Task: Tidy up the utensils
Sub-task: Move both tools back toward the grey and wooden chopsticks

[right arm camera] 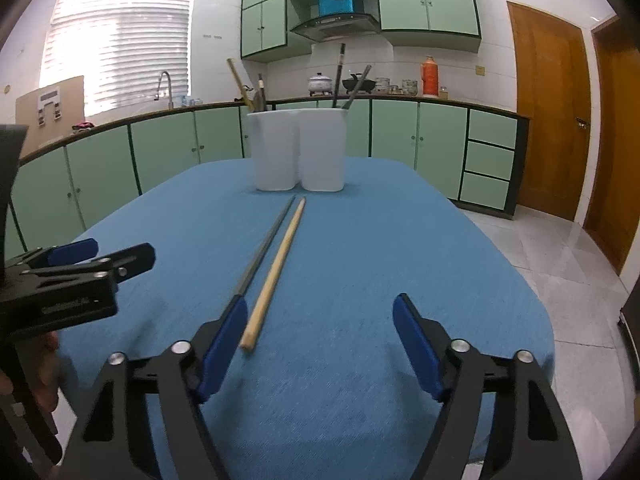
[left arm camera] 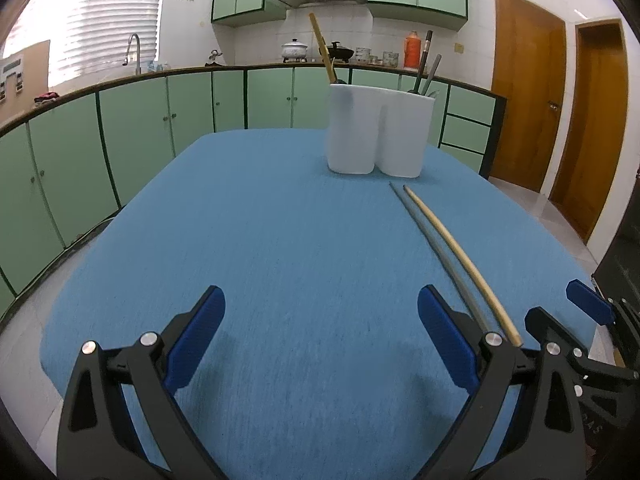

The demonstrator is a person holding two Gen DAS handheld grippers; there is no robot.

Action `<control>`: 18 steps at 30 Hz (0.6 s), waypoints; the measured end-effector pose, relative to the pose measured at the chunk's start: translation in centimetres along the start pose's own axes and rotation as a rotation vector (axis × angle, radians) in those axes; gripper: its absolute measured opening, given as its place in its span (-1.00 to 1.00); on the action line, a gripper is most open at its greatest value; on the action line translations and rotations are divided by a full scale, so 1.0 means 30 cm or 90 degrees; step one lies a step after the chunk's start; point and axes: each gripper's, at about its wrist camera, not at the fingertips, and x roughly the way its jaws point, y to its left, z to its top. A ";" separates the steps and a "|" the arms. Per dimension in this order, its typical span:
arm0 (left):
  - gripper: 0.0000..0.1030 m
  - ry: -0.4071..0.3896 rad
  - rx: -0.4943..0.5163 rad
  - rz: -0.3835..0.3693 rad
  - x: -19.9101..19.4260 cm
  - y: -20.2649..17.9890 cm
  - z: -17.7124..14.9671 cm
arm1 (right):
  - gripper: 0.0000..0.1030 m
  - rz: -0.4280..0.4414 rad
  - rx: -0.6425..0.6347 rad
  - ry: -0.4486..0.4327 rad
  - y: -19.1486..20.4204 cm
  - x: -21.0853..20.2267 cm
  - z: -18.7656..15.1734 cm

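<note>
Across the middle of the kitchen sits the table (right arm camera: pixel 400 240), draped in blue cloth, with green cabinets (right arm camera: pixel 160 152) curving round behind it and a wooden door (right arm camera: pixel 548 112) off to the right. Toward the table's far end stands the white utensil holder (right arm camera: pixel 298 150), two compartments side by side, upright; a wooden handle (right arm camera: pixel 238 80) and a dark one lean out of the left compartment, and two dark sticks (right arm camera: pixel 339 76) rise from the right one. Just in front of the holder lie two loose pieces on the cloth, running toward the camera side by side: a wooden chopstick (right arm camera: pixel 276 272) and, just beside it on its left, a grey metal chopstick (right arm camera: pixel 266 248). Now the tools: the left gripper (left arm camera: pixel 320 340) hovers low over bare cloth, its blue pads spread wide with nothing between them. Over on the other side, the right gripper (right arm camera: pixel 320 348) also stands well open and empty, its left pad just beside the wooden chopstick's near end, which lies between the pads without either one pressing on it.
</note>
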 end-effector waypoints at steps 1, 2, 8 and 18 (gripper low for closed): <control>0.83 0.001 0.000 0.001 -0.003 0.000 -0.003 | 0.33 0.003 -0.004 -0.001 0.007 -0.004 -0.003; 0.83 0.001 -0.001 0.002 -0.006 -0.002 -0.006 | 0.29 0.005 -0.008 -0.002 0.015 -0.008 -0.002; 0.83 -0.004 -0.001 0.003 -0.025 -0.004 -0.019 | -0.07 0.017 -0.036 -0.003 0.054 -0.015 -0.012; 0.83 -0.009 -0.002 0.002 -0.045 -0.007 -0.028 | -0.54 0.029 -0.046 0.008 0.091 -0.005 -0.046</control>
